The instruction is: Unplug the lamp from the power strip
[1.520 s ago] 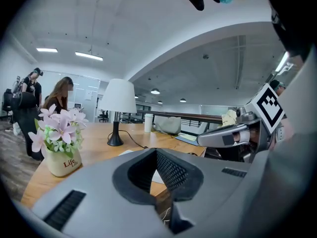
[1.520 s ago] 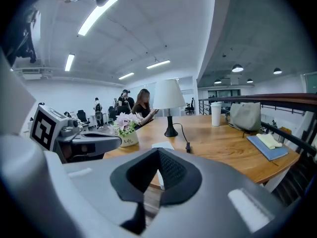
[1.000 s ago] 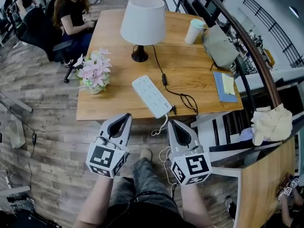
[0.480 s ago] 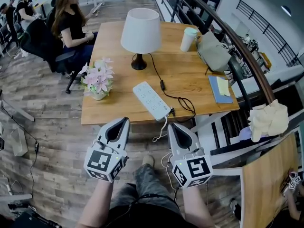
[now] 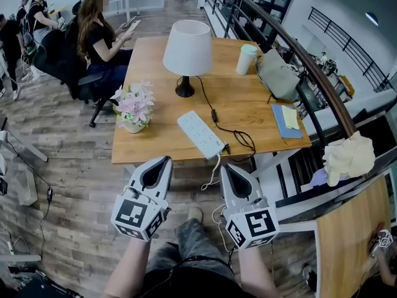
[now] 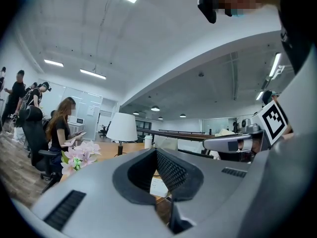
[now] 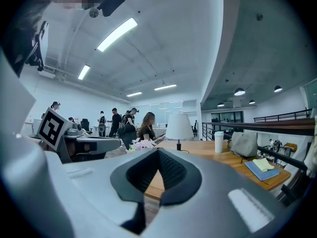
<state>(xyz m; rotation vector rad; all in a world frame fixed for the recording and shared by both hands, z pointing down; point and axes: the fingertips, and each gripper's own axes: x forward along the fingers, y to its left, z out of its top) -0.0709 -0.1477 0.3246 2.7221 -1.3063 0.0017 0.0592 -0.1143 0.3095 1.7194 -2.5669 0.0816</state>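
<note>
Now both tools are shut tight and hold nothing. The left gripper (image 5: 162, 161) and the right gripper (image 5: 228, 167) hang in the air just in front of the table (image 5: 149, 149) and do not touch it. The lamp (image 5: 187, 47) stands far back on the table. Its black cord (image 5: 214, 112) runs to the near end of the white power strip (image 5: 200, 134). The plug there is too small to see well.
</note>
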